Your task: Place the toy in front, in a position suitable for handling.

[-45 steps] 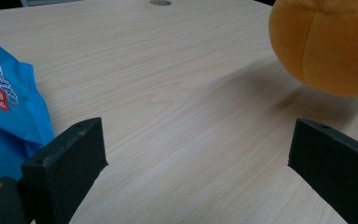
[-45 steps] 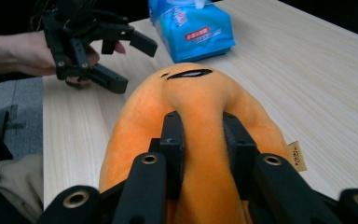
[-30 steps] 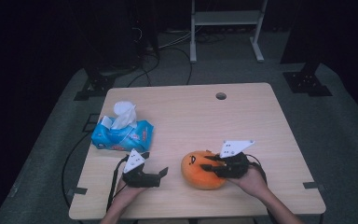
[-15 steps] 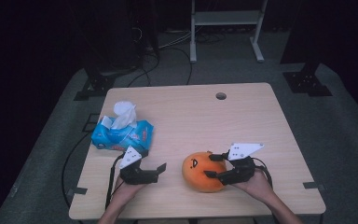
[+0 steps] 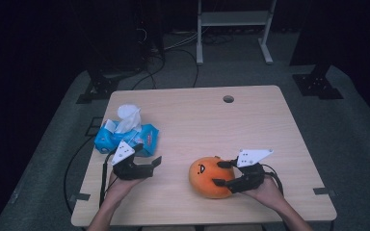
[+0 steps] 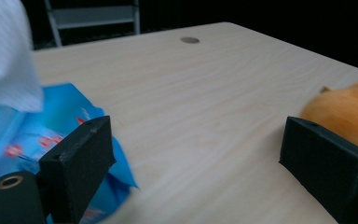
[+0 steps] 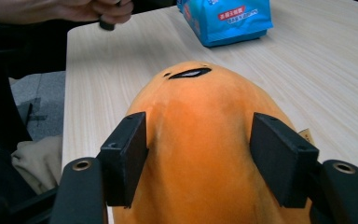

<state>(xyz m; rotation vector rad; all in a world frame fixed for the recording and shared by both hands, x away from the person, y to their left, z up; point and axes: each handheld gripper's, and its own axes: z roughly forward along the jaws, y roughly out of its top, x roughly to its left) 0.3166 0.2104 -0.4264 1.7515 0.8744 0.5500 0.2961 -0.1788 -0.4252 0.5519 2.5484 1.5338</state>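
Observation:
An orange plush toy point(image 5: 204, 175) with a small black face lies on the wooden table point(image 5: 197, 120) near its front edge. My right gripper point(image 5: 218, 173) comes at it from the right, and its jaws have just been opening. In the right gripper view the plush point(image 7: 200, 102) bulges between the two spread jaws of that gripper point(image 7: 200, 158), which flank it without squeezing. My left gripper point(image 5: 155, 165) hovers open to the plush's left, beside a blue tissue pack point(image 5: 127, 137). Nothing sits between the jaws of the left gripper point(image 6: 200, 158), with the tissue pack point(image 6: 9, 140) behind its left jaw.
White tissue sticks up from the pack. A round cable hole point(image 5: 228, 99) lies near the table's far edge. The tissue pack point(image 7: 228, 18) and the person's left hand point(image 7: 93, 9) appear far off in the right gripper view. Dark floor, cables and a white stand surround the table.
The right gripper's jaws have spread apart around the plush, which stays in place. The left gripper has lifted a little and drifted toward the tissue pack.

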